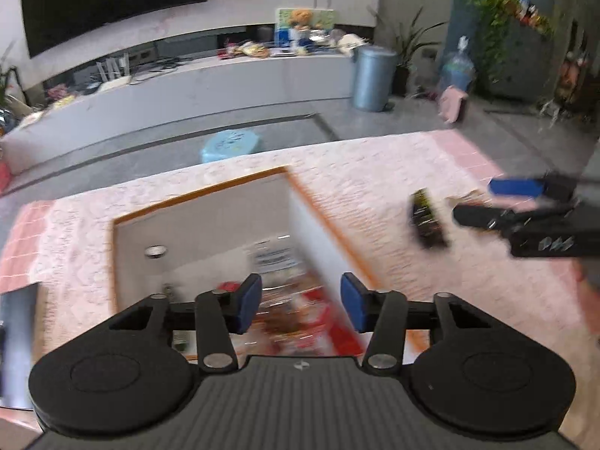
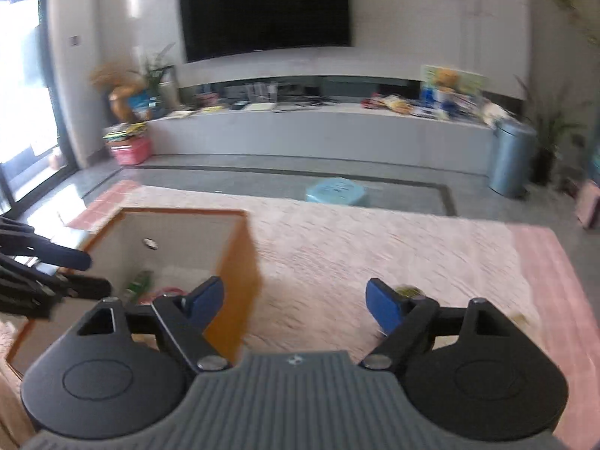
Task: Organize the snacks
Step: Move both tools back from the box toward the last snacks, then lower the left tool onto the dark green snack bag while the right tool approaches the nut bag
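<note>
An orange-rimmed box [image 1: 202,193] with white inner walls stands on a pink tablecloth [image 1: 375,187]. Blurred red and white snack packets [image 1: 300,322] lie inside it. My left gripper [image 1: 301,305] hovers over them, jaws apart, pads not touching anything. A dark snack packet [image 1: 427,221] lies on the cloth to the right of the box, with my right gripper [image 1: 483,202] just beyond it. In the right wrist view the right gripper [image 2: 296,302] is wide open and empty over the cloth beside the box [image 2: 240,262]. A green packet [image 2: 138,283] lies in the box, and a greenish one [image 2: 410,291] peeks out behind the right finger.
My left gripper [image 2: 80,272] reaches in over the box's left side. On the floor beyond the table are a light blue stool [image 1: 228,144] and a grey bin [image 1: 373,77]. A long low cabinet [image 2: 318,135] with clutter runs under a wall television [image 2: 262,7].
</note>
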